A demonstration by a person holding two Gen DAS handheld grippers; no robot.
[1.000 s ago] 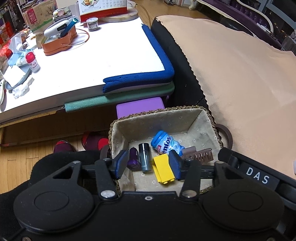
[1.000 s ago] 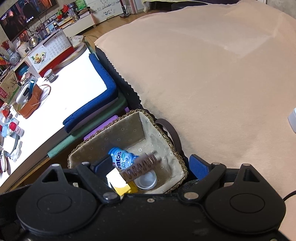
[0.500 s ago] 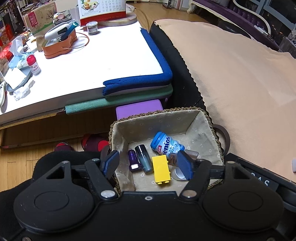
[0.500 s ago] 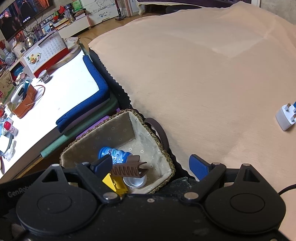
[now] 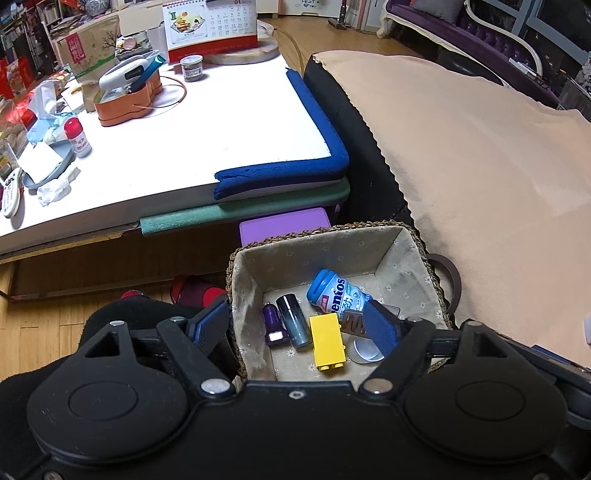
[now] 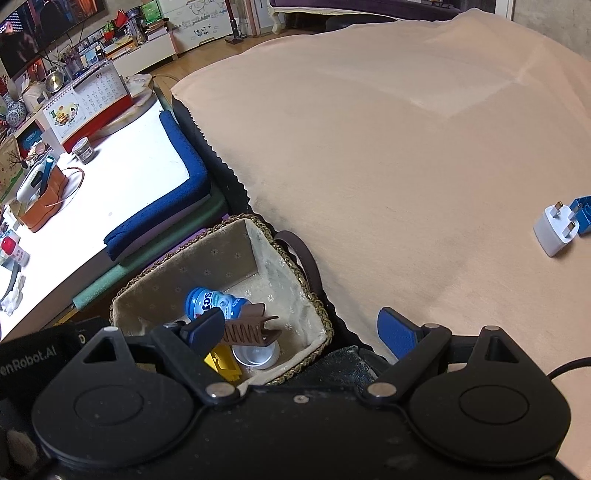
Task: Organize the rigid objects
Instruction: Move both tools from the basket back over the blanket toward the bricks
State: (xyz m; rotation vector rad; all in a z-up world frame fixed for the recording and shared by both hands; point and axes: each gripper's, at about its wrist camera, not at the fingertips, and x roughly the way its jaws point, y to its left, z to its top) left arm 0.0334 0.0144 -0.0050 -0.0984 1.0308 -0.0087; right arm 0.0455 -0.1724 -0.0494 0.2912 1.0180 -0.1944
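Observation:
A woven basket [image 5: 236, 273] [image 6: 314, 295] with a cloth lining sits beside the bed. In it lie a blue Mentos bottle [image 5: 334, 293] [image 6: 210, 302], a yellow brick [image 5: 327, 341] [image 6: 221, 363], a dark tube [image 5: 293, 321], a purple plug [image 5: 274, 325], a brown hair clip [image 6: 247, 330] and a silver tin [image 6: 256, 355]. My left gripper [image 5: 295, 326] is open and empty above the basket. My right gripper [image 6: 301, 328] is open and empty above the basket's right rim. A white plug adapter [image 6: 556, 230] and a blue block [image 6: 581, 216] lie on the bed at the right.
A beige cover [image 6: 388, 147] spreads over the bed. A white low table [image 5: 184, 140] with blue foam edging [image 5: 317, 122] stands at the left, carrying an orange box [image 5: 127, 99], a small jar [image 5: 192, 68], a calendar [image 5: 210, 27] and clutter. A purple box [image 5: 284, 225] sits behind the basket.
My left gripper opened wide and let go of the yellow brick, which now lies in the basket. Both grippers drew back from the basket. The hair clip settled in the basket.

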